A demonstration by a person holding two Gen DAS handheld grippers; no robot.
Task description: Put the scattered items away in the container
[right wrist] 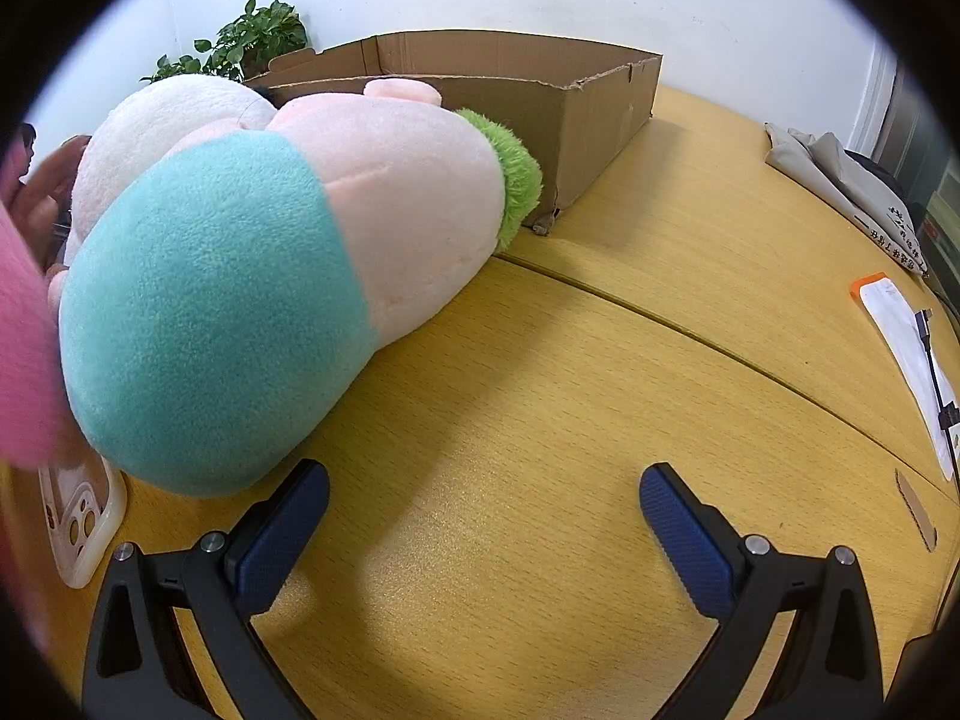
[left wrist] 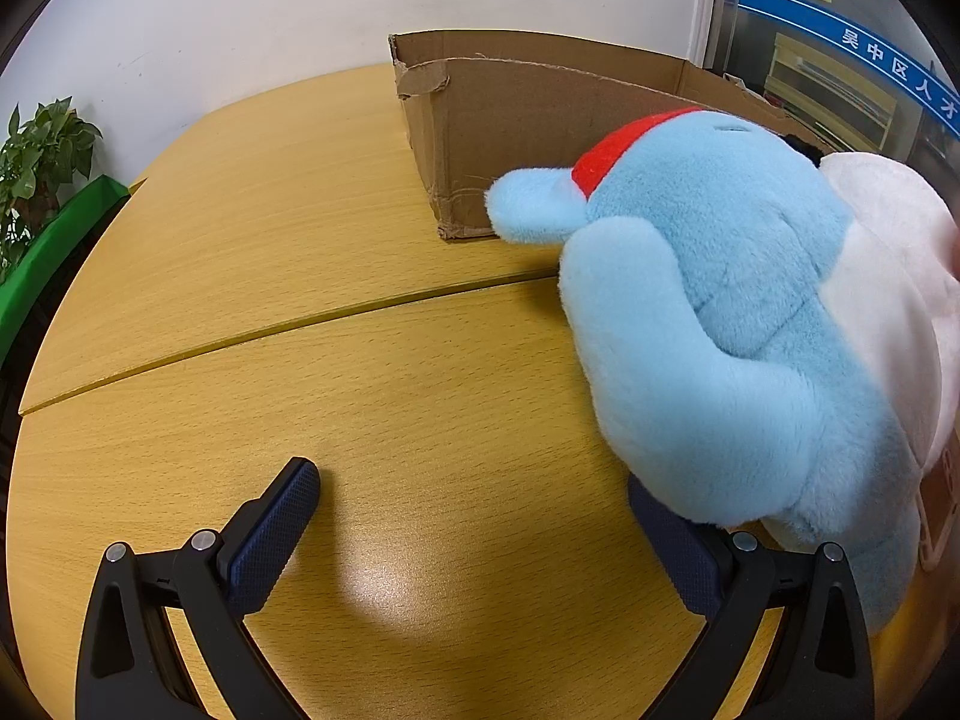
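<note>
In the left wrist view a light blue plush toy (left wrist: pixel 720 324) with a red collar lies on the wooden table, in front of an open cardboard box (left wrist: pixel 510 120). A white plush (left wrist: pixel 894 276) lies behind it. My left gripper (left wrist: pixel 474 510) is open and empty; its right finger sits under the blue plush's edge. In the right wrist view a pink plush (right wrist: pixel 384 192) with a teal end and green tuft lies before the same box (right wrist: pixel 576 96). A white plush (right wrist: pixel 162 126) lies behind it. My right gripper (right wrist: pixel 486 498) is open and empty, right of the plush.
A clear phone case (right wrist: pixel 84 528) lies at the left by the pink plush. A pink fuzzy item (right wrist: pixel 24 360) fills the left edge. A white paper with a cable (right wrist: pixel 912 348) and a folded cloth (right wrist: pixel 846 186) lie at the right. A potted plant (left wrist: pixel 36 162) stands far left.
</note>
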